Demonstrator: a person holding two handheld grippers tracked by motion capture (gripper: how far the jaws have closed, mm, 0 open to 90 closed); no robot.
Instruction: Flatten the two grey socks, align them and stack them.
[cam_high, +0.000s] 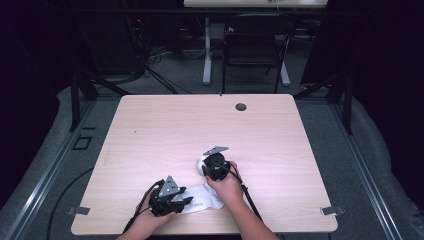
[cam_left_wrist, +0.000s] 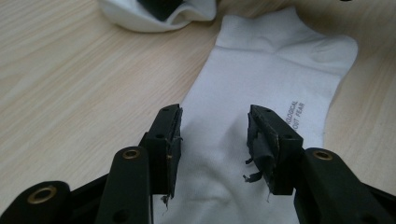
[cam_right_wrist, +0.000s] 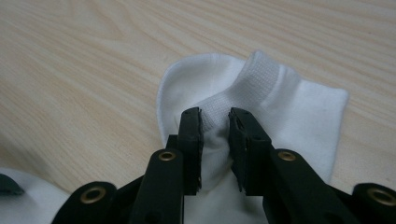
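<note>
My left gripper (cam_high: 176, 196) sat nearest me at the table's near edge, jaws spread and pointing along the flat sock (cam_left_wrist: 261, 88). In the left gripper view the two black jaws stood well apart with white fabric lying between and under them; the pads (cam_left_wrist: 173, 135) did not press on it. The torn rubber on the pads hung loose. The sock lay flat on the wood, its small grey print (cam_left_wrist: 295, 113) just beside the right-hand jaw. Past its far end, close by, lay a bunched bit of white cloth with something dark in it.

My left hand (cam_high: 150, 220) held that gripper low over the sock (cam_high: 205, 199), cable trailing toward me.

A little farther out, my right gripper (cam_high: 212, 162) pointed away from me, with my right hand (cam_high: 229, 187) behind it. In the right gripper view its jaws were drawn close on the ribbed cuff (cam_right_wrist: 252, 81) of the second sock (cam_right_wrist: 308, 116), pinching a fold of white fabric between the pads (cam_right_wrist: 191, 140). The cuff stood up in a ridge just ahead of the jaw tips. The rest of that sock spread beyond and to the right-hand side of the jaws, flat on the table (cam_right_wrist: 70, 70).

In the high view that sock showed as a white lump (cam_high: 200, 164) at the right gripper's front. Both socks lay close together on the near part of the table (cam_high: 175, 120). Beyond the grippers the tabletop carried a round dark hole (cam_high: 241, 107) near its far edge. A black chair (cam_high: 252, 45) stood on the floor behind the table.
</note>
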